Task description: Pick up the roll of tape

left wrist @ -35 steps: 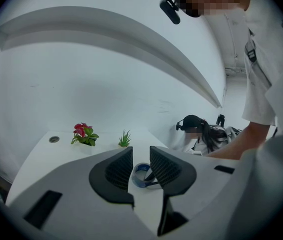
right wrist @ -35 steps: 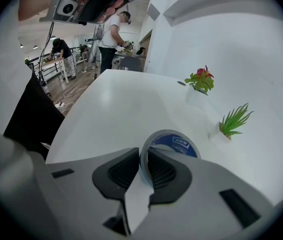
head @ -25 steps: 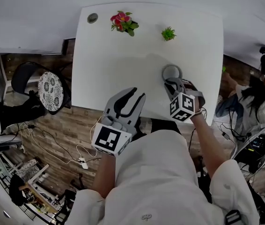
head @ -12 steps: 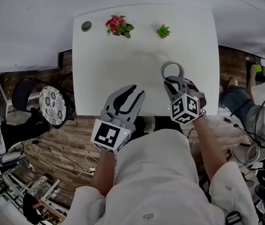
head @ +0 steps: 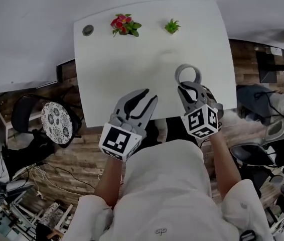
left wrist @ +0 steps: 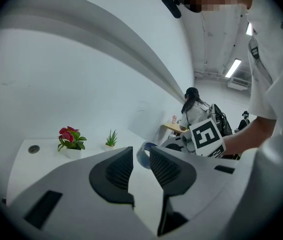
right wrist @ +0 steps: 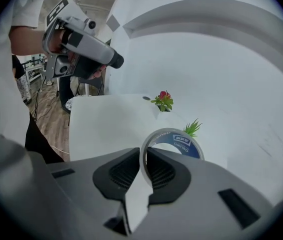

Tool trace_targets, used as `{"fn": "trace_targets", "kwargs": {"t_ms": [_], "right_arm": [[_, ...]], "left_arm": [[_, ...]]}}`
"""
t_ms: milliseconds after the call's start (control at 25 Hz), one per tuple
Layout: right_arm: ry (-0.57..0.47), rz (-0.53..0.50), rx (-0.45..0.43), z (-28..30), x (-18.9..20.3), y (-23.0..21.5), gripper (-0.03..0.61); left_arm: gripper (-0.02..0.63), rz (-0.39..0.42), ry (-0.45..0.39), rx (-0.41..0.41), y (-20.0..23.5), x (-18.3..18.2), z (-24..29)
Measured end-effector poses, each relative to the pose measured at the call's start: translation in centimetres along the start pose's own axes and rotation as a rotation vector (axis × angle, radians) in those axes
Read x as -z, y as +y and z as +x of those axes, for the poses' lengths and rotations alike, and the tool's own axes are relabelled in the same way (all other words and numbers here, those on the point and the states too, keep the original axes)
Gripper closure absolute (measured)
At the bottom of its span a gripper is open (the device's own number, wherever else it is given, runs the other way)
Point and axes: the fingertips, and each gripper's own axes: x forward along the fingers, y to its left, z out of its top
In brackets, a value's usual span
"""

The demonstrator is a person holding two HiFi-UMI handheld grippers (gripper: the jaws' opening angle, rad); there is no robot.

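Observation:
The roll of tape point(head: 187, 74) is a grey ring with a blue inner label point(right wrist: 181, 145). My right gripper point(head: 189, 88) is shut on its near rim, so the roll stands on edge between the pads. A loose tail of tape point(right wrist: 137, 201) hangs down between the jaws. The roll appears raised slightly off the white table point(head: 122, 64). My left gripper point(head: 147, 97) hovers over the table's front edge, left of the roll, jaws a narrow gap apart and holding nothing. In the left gripper view, the roll point(left wrist: 143, 154) shows beyond that gap point(left wrist: 141, 159).
A red-flowered pot plant point(head: 123, 24), a small green plant point(head: 171, 26) and a round grommet point(head: 87, 30) sit along the table's far edge. A chair with a patterned cushion point(head: 55, 122) stands on the wooden floor at left. Chairs and cables lie to the right.
The roll looks larger and farther from the green plant, carried up and toward me in the right gripper. The left gripper keeps its place and its narrow gap.

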Motion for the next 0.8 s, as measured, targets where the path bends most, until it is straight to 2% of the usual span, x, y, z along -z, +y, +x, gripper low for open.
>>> {"fn": "trace_targets", "kwargs": {"t_ms": [320, 800], "right_arm": [[-0.045, 0.081, 0.096, -3.8, -2.9, 1.6, 0.528], [-0.141, 0.143, 0.206, -10.4, -7.1, 4.1, 0.528]], "left_arm": [[0.500, 0.034, -0.015, 0.070, -0.4, 0.5, -2.4], [0.505, 0.077, -0.055, 0.131, -2.1, 0.3, -5.4]]}}
